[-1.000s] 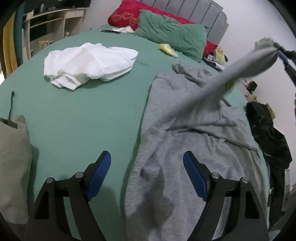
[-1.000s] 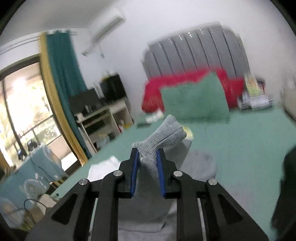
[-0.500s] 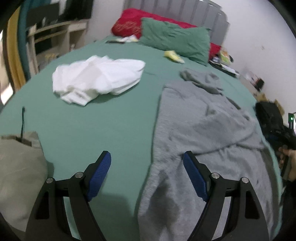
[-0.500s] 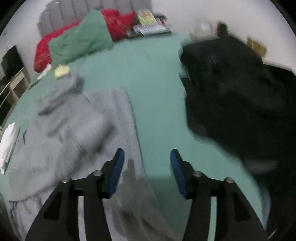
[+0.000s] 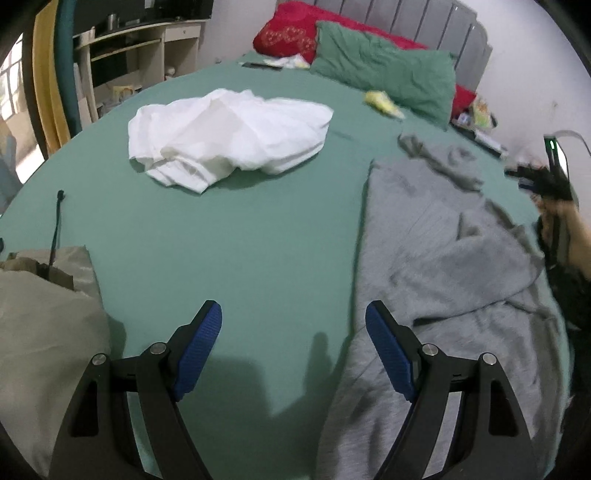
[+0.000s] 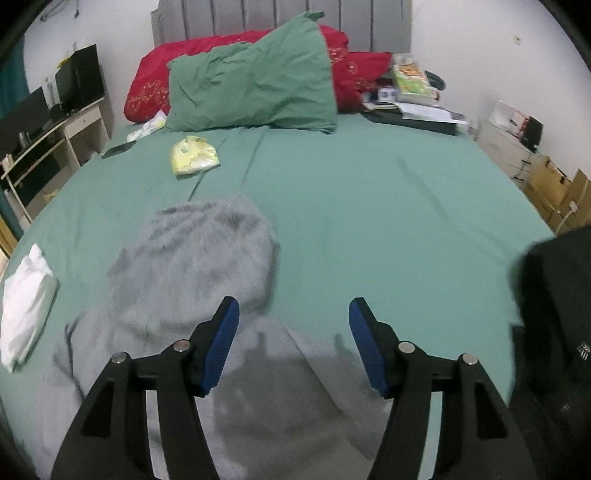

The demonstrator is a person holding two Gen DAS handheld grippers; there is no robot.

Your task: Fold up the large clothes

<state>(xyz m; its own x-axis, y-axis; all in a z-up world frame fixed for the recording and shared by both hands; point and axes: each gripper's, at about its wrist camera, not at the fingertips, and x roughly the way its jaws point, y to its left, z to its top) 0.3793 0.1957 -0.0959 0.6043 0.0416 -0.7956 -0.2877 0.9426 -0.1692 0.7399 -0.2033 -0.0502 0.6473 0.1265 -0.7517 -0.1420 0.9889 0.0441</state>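
In the left wrist view, the left claw (image 5: 293, 350) hangs over the green bed sheet (image 5: 240, 240) with its black fingers and blue ribbed pads (image 5: 199, 350) spread wide, holding nothing. The large grey knitted sweater (image 5: 450, 266) lies rumpled on the bed, filling the right side of this view; its near left edge runs just under the right-hand pad, though contact cannot be told. A crumpled white garment (image 5: 229, 133) sits well apart from it toward the far left of the bed. A beige cloth (image 5: 40, 325) lies at the near left edge. A green pillow (image 5: 384, 74) leans on a red pillow (image 5: 291, 35) against the grey padded headboard (image 5: 443, 22). At the right edge, blurred, is the right claw (image 5: 532, 179); from here its state cannot be told.

In the right wrist view, the right claw (image 6: 293, 345) is plainly spread, blue pads apart and empty, above the grey sweater (image 6: 192, 266), whose bunched part lies ahead of the left-hand finger. A small yellow packet (image 6: 194, 155) rests on the sheet beyond it, near the green pillow (image 6: 255, 81). A black garment (image 6: 554, 314) sits at the right edge, and the white garment (image 6: 26, 302) at the left.
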